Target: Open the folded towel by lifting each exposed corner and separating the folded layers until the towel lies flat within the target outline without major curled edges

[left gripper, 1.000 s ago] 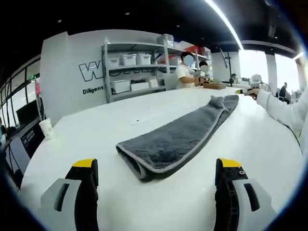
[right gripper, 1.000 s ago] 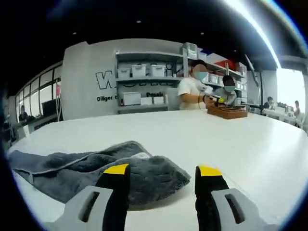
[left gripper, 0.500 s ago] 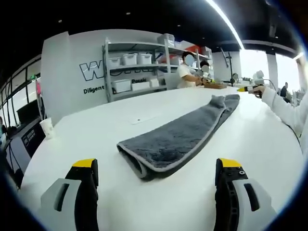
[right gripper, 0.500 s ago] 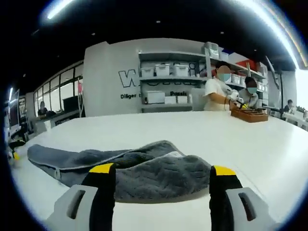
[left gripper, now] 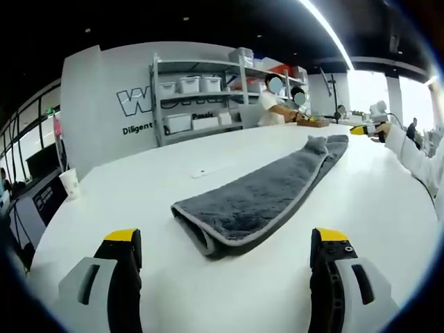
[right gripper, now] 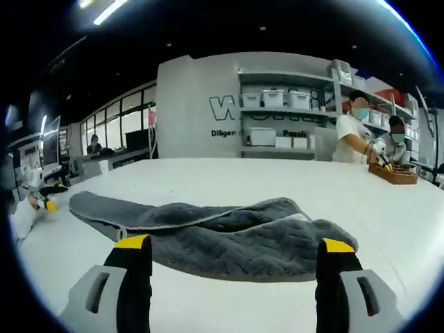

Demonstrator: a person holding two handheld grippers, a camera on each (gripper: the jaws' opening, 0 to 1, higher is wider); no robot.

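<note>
Behind the broad white table [left gripper: 125, 201], a grey metal shelving rack [left gripper: 198, 97] with pale storage bins against a grey wall with white lettering [left gripper: 135, 104]; two people in white shirts [left gripper: 277, 104] working at the table's far end beside a brown wooden tray [right gripper: 394, 173]; a white paper cup [left gripper: 68, 184] near the table's left edge in the left gripper view; a small white slip [left gripper: 208, 171] lying on the table beyond the towel. Nothing lying between either gripper and the cloth. Left gripper [left gripper: 225, 243] low over the table, yellow-tipped grey jaws spread wide, nothing between them, touching nothing. Right gripper [right gripper: 236, 253] likewise spread wide and empty, tips just short of the towel's near edge; seen small at the far end in the left gripper view [left gripper: 361, 129], held by a white-sleeved hand. Folded dark grey plush towel with pale piped edging [left gripper: 260, 194] flat on the table as a long narrow strip, folded rounded end toward the left gripper, long axis running away toward the right gripper; in the right gripper view [right gripper: 229, 232] the upper layer rumpled and partly turned back, strip stretching off to the left.
</note>
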